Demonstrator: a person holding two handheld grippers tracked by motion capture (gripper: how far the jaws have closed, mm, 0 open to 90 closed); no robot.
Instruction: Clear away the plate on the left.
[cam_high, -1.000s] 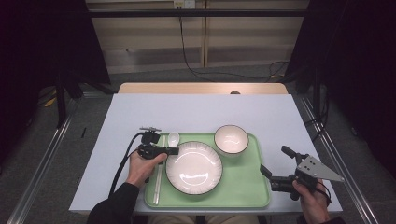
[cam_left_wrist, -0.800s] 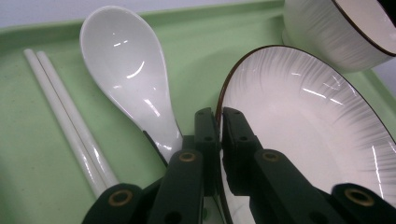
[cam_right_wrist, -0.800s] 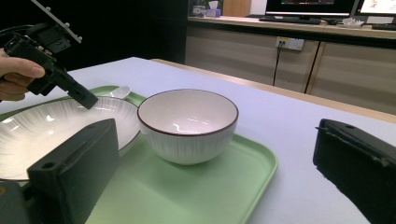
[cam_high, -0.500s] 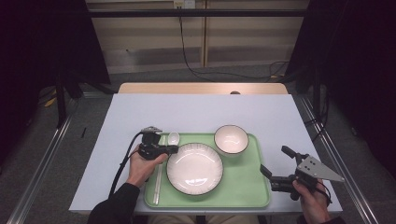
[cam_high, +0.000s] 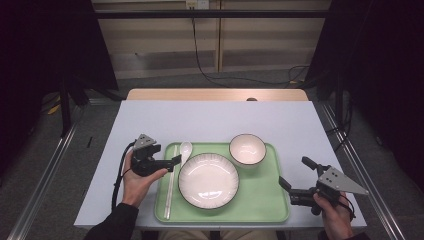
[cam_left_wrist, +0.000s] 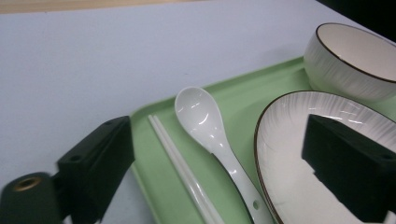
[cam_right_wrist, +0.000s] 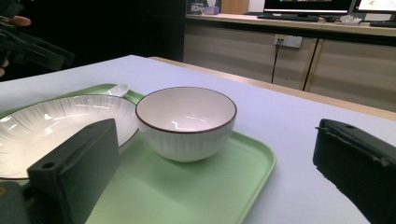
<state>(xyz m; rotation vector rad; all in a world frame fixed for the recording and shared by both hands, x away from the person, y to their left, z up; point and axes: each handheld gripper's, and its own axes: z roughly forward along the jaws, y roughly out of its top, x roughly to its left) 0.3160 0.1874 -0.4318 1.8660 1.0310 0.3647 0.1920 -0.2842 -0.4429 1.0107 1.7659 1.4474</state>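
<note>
High view: left gripper jaws just opening, nothing between — spoon lies on tray beside plate. Placing step looks finished; next, back clear. Right gripper gapes, idle.

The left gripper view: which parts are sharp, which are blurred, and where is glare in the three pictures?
Left gripper view: the white ceramic spoon is sharp with a small highlight, while the near black jaws are soft. Right gripper view: the white brown-rimmed bowl is crisp with glare inside, and the jaws blur. High view: evenly lit table, dark surroundings, and a faint reflection on the white round plate.
</note>
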